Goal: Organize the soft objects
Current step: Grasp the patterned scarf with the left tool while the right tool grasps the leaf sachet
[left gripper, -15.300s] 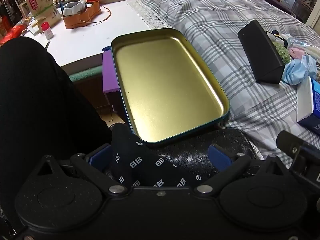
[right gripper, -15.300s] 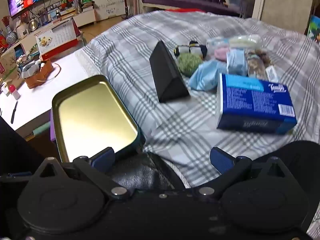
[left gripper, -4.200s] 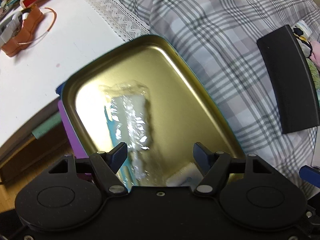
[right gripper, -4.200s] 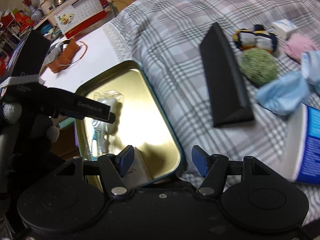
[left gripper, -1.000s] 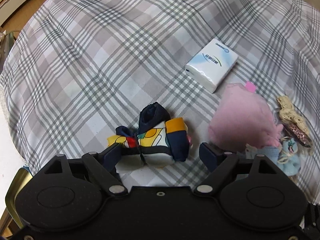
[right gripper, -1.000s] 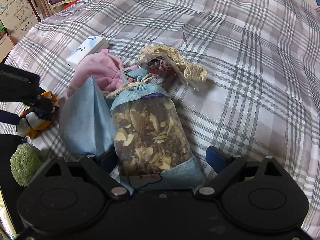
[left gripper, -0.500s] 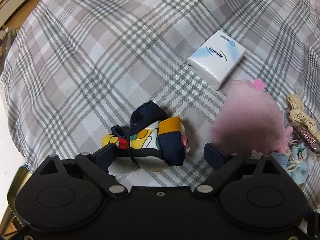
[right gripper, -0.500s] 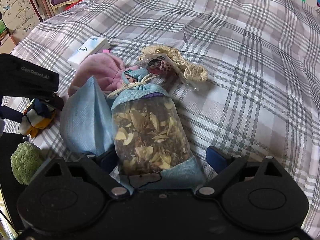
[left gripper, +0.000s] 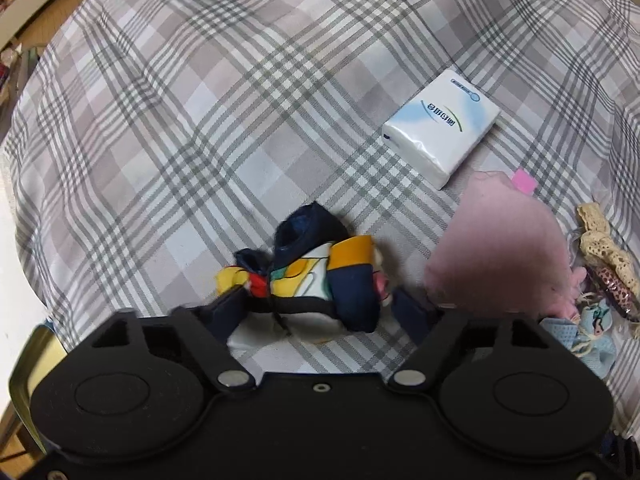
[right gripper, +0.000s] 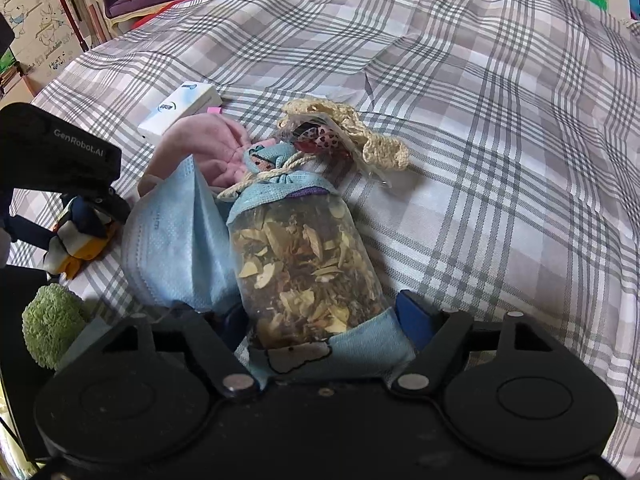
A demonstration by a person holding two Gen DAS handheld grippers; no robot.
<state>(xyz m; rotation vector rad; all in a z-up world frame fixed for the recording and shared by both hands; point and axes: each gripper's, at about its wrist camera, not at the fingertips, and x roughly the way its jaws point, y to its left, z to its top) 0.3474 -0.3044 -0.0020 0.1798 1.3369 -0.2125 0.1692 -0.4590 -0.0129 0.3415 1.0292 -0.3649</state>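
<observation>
A navy, yellow and white cloth bundle (left gripper: 320, 276) lies on the plaid bedspread (left gripper: 200, 120). It sits between the fingers of my left gripper (left gripper: 320, 308), whose jaws are closing. The left pad meets the cloth and the right pad stands a sliver off it. A clear sachet of dried herbs with pale blue trim (right gripper: 304, 264) lies lengthwise between the fingers of my right gripper (right gripper: 320, 320). Those jaws are closing too, and both pads touch the sachet's lower sides. The left gripper's black housing (right gripper: 60, 148) shows over the bundle (right gripper: 80, 240) in the right wrist view.
A white tissue pack (left gripper: 440, 120) lies beyond the bundle, a pink cloth (left gripper: 500, 248) to its right. A blue face mask (right gripper: 176, 248) leans on the sachet, cream lace (right gripper: 376, 140) behind it. A green fuzzy ball (right gripper: 52, 328) lies left. The gold tin's rim (left gripper: 28, 364) shows bottom left.
Both grippers' fingers have drawn inward around the bundle and the sachet. The left gripper has edged slightly so the bundle sits more centred between its fingers. The right hand has stayed put.
</observation>
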